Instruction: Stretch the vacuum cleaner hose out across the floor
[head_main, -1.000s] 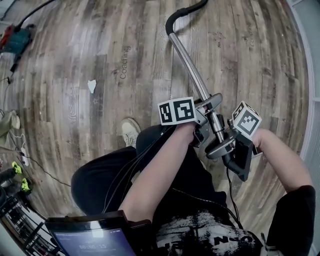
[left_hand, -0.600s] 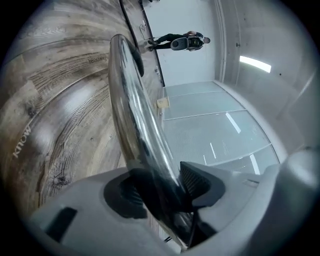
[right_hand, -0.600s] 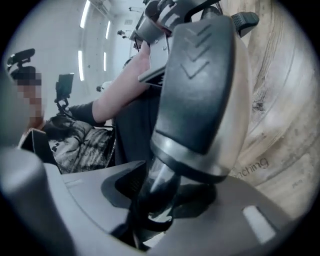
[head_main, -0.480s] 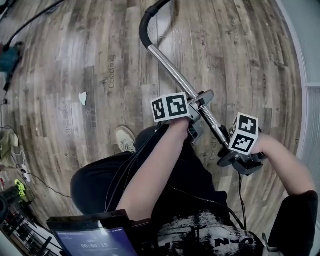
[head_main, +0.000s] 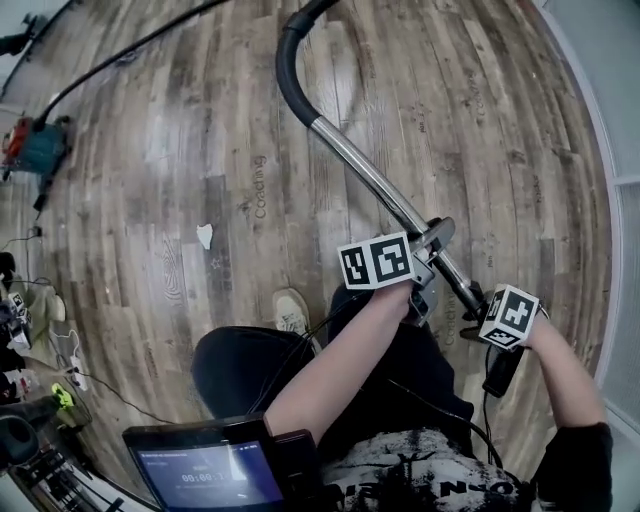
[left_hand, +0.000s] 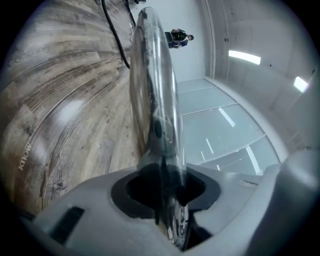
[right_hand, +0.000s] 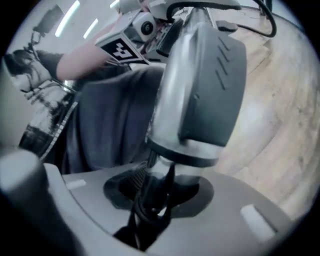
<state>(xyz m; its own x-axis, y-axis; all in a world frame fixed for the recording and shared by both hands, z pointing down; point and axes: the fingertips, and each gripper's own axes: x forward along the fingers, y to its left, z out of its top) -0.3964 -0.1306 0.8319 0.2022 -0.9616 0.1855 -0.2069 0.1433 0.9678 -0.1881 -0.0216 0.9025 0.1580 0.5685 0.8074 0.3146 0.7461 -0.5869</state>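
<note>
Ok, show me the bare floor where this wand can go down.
Bare boards lie between the metal tube and the wall, and wider ones between the tube and the white scrap. Crowded: the left edge, with the red-and-teal machine and loose cords.

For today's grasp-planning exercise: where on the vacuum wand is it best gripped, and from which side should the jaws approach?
Grip the wand on its straight chrome shaft, below the curved black handle. Approach square from the side, jaws straddling it: that stretch looks round, rigid and uniform.
</note>
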